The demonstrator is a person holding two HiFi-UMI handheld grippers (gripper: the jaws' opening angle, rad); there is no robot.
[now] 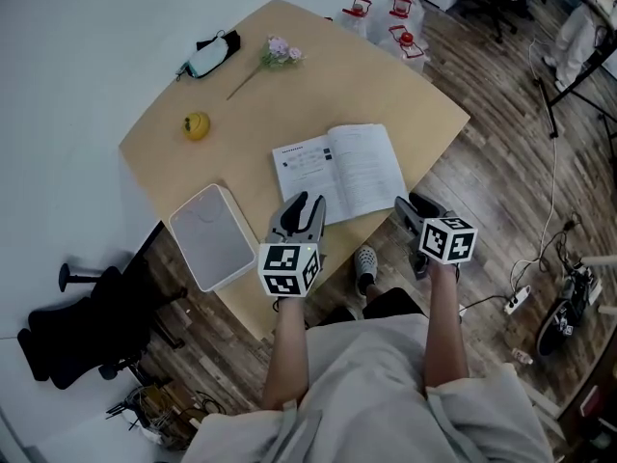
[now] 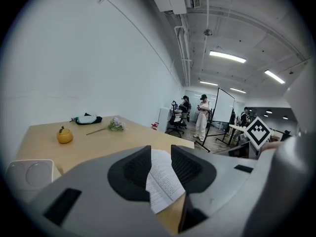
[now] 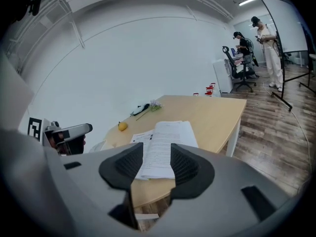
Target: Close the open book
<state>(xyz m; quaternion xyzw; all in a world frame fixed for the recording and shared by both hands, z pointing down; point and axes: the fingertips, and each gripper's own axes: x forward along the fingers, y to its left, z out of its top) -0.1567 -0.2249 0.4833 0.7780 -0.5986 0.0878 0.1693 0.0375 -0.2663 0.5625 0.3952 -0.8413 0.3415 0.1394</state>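
Pale wood fills most of your view: the table carries a yellow fruit, a flower sprig and a dark-and-white pouch at its far side, and a white flat case near your left. The open book lies flat, pages up, on the near right part of the table, close to the edge in front of you. Your left gripper hangs over that near edge with its tips just short of the book's near left corner. Its jaws stand apart with nothing pressed between them, and only the page shows through the gap. Your right gripper is just off the table's edge by the book's near right corner, over the floor. Its jaws are likewise parted and empty, with the book lying beyond them. The book looks thin and soft-covered, so expect it to be light and floppy, and likely to slide on the smooth wood if you push it sideways. Loose leaves will probably bend or crease rather than lift as one. A sensible hold would be the outer free edge of one half, about midway along it. Catch the cover together with its pages while the other gripper rests on the opposite half to stop it skating, then fold over the spine.
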